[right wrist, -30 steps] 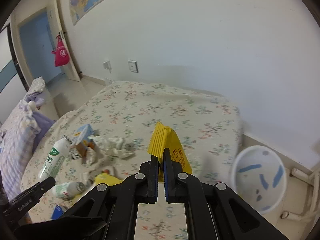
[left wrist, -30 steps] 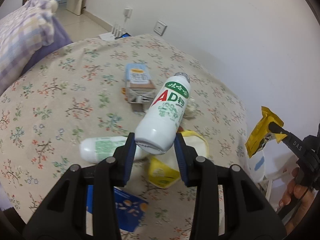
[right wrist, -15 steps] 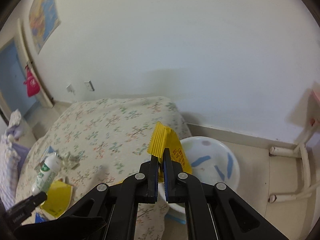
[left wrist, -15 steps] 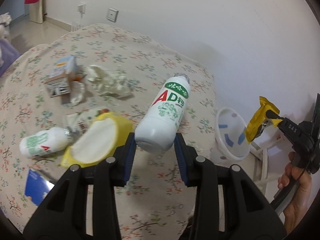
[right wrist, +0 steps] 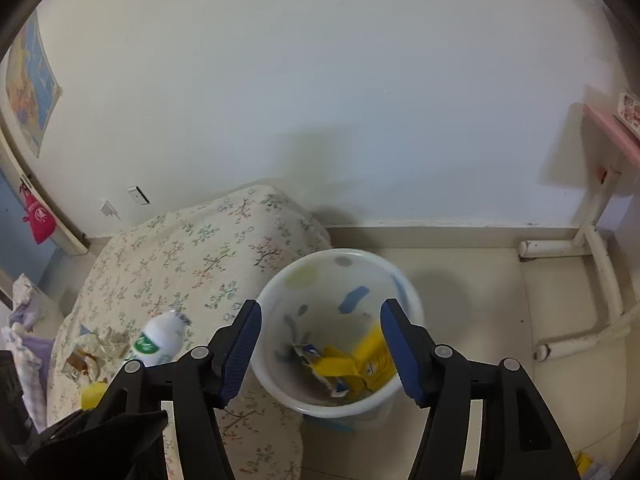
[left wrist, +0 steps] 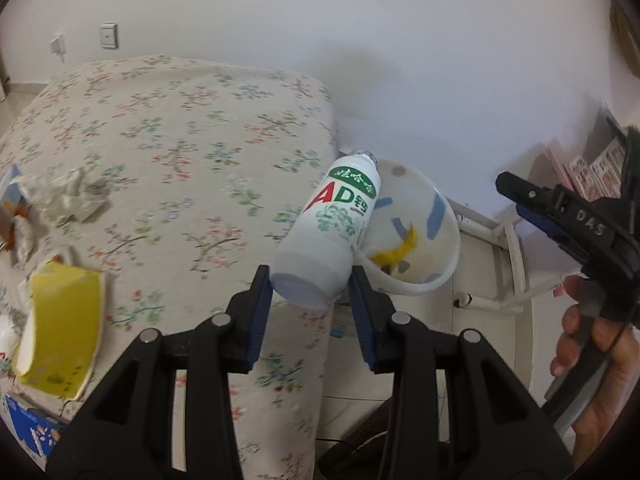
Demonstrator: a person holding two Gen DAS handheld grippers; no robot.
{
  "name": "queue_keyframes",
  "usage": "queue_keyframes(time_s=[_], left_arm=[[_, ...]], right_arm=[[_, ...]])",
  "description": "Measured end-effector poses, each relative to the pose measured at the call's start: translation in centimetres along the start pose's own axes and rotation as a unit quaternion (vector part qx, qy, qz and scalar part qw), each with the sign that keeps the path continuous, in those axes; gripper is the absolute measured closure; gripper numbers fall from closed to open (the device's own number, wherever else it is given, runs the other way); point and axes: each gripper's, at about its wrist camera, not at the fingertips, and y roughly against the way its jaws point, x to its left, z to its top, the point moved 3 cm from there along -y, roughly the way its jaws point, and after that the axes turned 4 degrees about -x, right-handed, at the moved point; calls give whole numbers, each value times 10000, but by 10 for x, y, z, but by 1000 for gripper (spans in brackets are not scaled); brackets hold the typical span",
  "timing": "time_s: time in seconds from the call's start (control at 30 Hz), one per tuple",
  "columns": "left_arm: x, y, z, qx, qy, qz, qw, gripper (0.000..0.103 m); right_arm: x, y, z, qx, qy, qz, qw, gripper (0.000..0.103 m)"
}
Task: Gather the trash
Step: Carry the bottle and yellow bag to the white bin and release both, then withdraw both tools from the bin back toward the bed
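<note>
Left gripper [left wrist: 310,292]: jaws clamped on the base end of the white AD bottle [left wrist: 334,228], which is tilted with its cap pointing away, over the bed's edge and just beside the bin's rim.
Right gripper [right wrist: 320,344]: jaws spread wide with nothing between them, poised above the mouth of the bin; in the left wrist view it shows at the right edge with the person's hand [left wrist: 596,364] on its grip.
White bin [right wrist: 280,384]: stands on the floor against the corner of the bed; translucent wall with blue patches.
Bin contents: yellow wrappers [right wrist: 360,364] lie at the bottom, with a scrap of blue-printed packaging beside them.
Bed [left wrist: 168,152]: covered by a floral sheet; the remaining trash lies on its left part.
Yellow paper cup [left wrist: 60,336]: on its side near the bed's near-left edge.
Crumpled tissue [left wrist: 68,198]: on the sheet, beyond the cup.
Blue packet [left wrist: 28,428]: at the lower-left edge, partly cut off.
Wall [right wrist: 320,100]: plain white, with a socket [left wrist: 109,36] above the bed.
</note>
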Motion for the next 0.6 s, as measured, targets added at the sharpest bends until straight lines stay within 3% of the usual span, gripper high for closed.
queue_keyframes(time_s=[0.2,0.4,0.43,0.47,0.5,0.6], left_arm=[[-27,-27,5,196,-248,-68,9995,62],[-49,-51,11,195,-406,-181,9988,62],[-50,-54,13,225,-414,-105,9988,54],[-49,-57,13,301,-411,8,9987,33],[-48,-60,14,363,-390,135,9985,24],[-44,-57,14,319,-297,343,9985,21]], right_arm=[[-27,12,-3,120,25,-533,9985,38],[-45,17,-5,160,5,-676,9976,37],[-46,18,-4,144,33,-722,9973,36],[-47,18,-4,129,57,-766,9970,34],[-49,19,-3,112,81,-797,9967,33],[-51,21,-2,109,83,-774,9969,32]])
